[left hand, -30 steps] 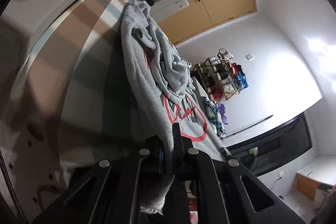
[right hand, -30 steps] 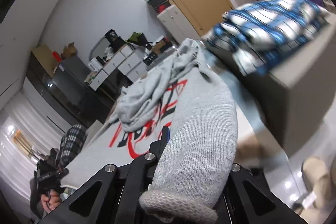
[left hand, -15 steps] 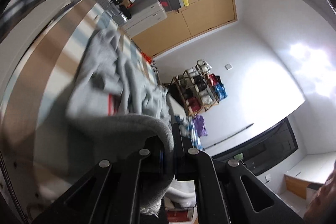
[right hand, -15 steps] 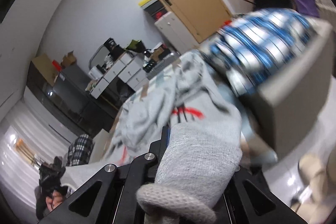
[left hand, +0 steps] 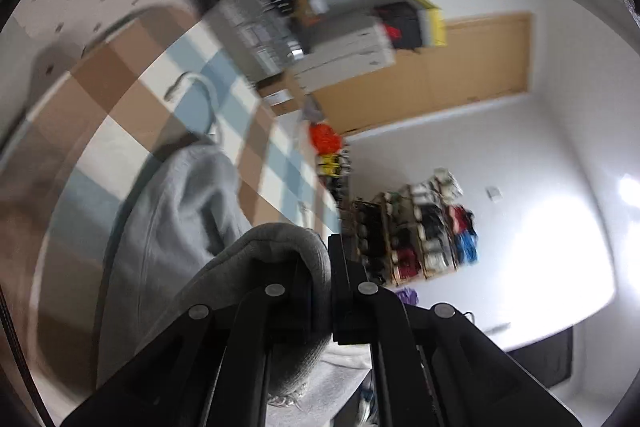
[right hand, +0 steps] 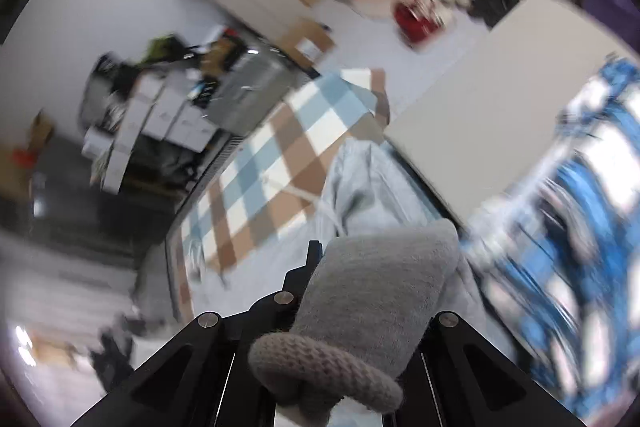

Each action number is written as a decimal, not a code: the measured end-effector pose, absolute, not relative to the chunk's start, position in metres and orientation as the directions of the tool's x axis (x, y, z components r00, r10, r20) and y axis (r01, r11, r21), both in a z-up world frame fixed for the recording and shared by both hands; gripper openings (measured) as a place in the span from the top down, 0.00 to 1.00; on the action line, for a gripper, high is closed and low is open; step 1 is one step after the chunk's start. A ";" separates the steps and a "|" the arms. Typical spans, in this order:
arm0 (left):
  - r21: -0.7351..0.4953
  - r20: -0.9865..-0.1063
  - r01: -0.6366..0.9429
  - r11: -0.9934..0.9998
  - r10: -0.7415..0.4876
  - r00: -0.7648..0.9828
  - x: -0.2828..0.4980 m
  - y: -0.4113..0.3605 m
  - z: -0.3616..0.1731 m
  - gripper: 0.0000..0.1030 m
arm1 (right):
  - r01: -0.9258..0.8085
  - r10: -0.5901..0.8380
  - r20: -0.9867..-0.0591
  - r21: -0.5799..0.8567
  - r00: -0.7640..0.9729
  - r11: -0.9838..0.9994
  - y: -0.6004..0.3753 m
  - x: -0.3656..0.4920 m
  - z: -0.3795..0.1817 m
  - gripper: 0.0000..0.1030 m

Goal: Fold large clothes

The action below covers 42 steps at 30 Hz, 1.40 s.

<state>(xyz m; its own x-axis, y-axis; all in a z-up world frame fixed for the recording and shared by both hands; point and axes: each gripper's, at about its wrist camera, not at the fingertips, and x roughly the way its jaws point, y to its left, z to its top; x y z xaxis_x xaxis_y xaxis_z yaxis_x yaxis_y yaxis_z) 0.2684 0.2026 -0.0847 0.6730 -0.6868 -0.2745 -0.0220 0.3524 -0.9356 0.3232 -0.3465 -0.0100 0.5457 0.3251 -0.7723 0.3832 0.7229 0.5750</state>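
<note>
A checked cloth [left hand: 132,95] is spread below. Grey sweatshirt [left hand: 188,203] fabric is pinched in the level left gripper [left hand: 330,267]. Its cuff is clamped in the downward-tilted right gripper [right hand: 340,267].

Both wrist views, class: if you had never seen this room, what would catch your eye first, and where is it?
Nearest the lens in both views is the grey sweatshirt, its thick cloth bunched in the right gripper and in the left gripper. Beyond it spreads a checked brown, blue and white cloth. At the right of the right wrist view lies a blurred blue plaid garment.
</note>
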 end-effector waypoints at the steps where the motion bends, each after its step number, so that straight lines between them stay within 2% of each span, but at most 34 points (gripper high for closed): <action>1: -0.936 -0.285 -0.036 0.350 -0.692 0.663 0.277 0.202 -0.094 0.99 | 0.410 0.326 -0.792 0.563 0.517 0.717 -0.349 0.340 -0.021 0.92; 5: -0.928 -0.351 -0.145 0.343 -0.680 0.644 0.307 0.203 -0.127 0.98 | 0.480 0.300 -0.876 0.463 0.378 0.745 -0.356 0.417 -0.070 0.90; 6: -0.922 -0.383 -0.203 0.331 -0.685 0.620 0.316 0.204 -0.140 0.99 | 0.505 0.289 -0.881 0.456 0.375 0.733 -0.359 0.421 -0.081 0.86; 8: -0.916 -0.400 -0.287 0.282 -0.706 0.584 0.331 0.209 -0.160 0.98 | 0.519 0.336 -0.864 0.496 0.375 0.696 -0.366 0.428 -0.100 0.70; 10: -0.907 -0.413 -0.321 0.272 -0.716 0.562 0.333 0.212 -0.174 0.95 | 0.517 0.320 -0.851 0.511 0.416 0.687 -0.374 0.427 -0.101 0.32; 11: -0.902 -0.427 -0.318 0.291 -0.709 0.562 0.330 0.214 -0.174 0.94 | 0.498 0.321 -0.836 0.529 0.445 0.687 -0.379 0.426 -0.098 0.27; 12: -0.899 -0.436 -0.313 0.306 -0.691 0.577 0.324 0.217 -0.171 0.88 | 0.474 0.344 -0.813 0.561 0.470 0.679 -0.382 0.425 -0.095 0.22; 14: -0.909 -0.416 -0.284 0.304 -0.669 0.617 0.313 0.224 -0.161 0.66 | 0.461 0.308 -0.799 0.562 0.516 0.687 -0.385 0.414 -0.083 0.18; 15: -0.916 -0.400 -0.272 0.294 -0.652 0.644 0.307 0.228 -0.154 0.45 | 0.442 0.291 -0.804 0.543 0.519 0.714 -0.381 0.409 -0.076 0.14; 16: -0.917 -0.398 -0.269 0.295 -0.628 0.668 0.302 0.234 -0.148 0.34 | 0.399 0.278 -0.806 0.519 0.523 0.756 -0.374 0.405 -0.068 0.14; 17: -0.913 -0.402 -0.257 0.317 -0.586 0.704 0.291 0.238 -0.134 0.32 | 0.346 0.237 -0.815 0.462 0.529 0.817 -0.362 0.401 -0.057 0.14; 19: -0.903 -0.402 -0.206 0.377 -0.572 0.715 0.281 0.234 -0.111 0.32 | 0.260 0.136 -0.824 0.324 0.550 0.910 -0.335 0.397 -0.036 0.06; 21: -0.893 -0.405 -0.159 0.422 -0.597 0.692 0.274 0.220 -0.096 0.32 | 0.094 0.102 -0.821 0.185 0.562 0.978 -0.291 0.385 -0.025 0.02; 24: -0.861 -0.426 -0.038 0.507 -0.679 0.597 0.271 0.176 -0.076 0.31 | -0.082 0.070 -0.845 0.030 0.530 0.996 -0.238 0.372 -0.035 0.02; 27: -0.838 -0.470 0.063 0.542 -0.775 0.422 0.270 0.114 -0.078 0.31 | -0.215 0.051 -0.889 -0.054 0.455 0.975 -0.192 0.364 -0.068 0.02; 30: -0.835 -0.510 0.112 0.539 -0.834 0.209 0.279 0.049 -0.102 0.31 | -0.243 -0.033 -0.914 -0.142 0.404 0.960 -0.174 0.367 -0.100 0.03; 32: -0.805 -0.567 0.107 0.584 -0.810 0.150 0.290 0.023 -0.115 0.31 | -0.251 -0.074 -0.920 -0.181 0.384 0.951 -0.171 0.367 -0.116 0.03; 34: -0.795 -0.586 0.118 0.595 -0.803 0.106 0.298 0.003 -0.124 0.31 | -0.245 -0.114 -0.926 -0.212 0.359 0.946 -0.173 0.371 -0.128 0.02; 42: -0.764 -0.625 0.077 0.641 -0.764 0.160 0.346 -0.007 -0.126 0.31 | -0.236 -0.153 -0.912 -0.256 0.380 0.937 -0.167 0.412 -0.143 0.01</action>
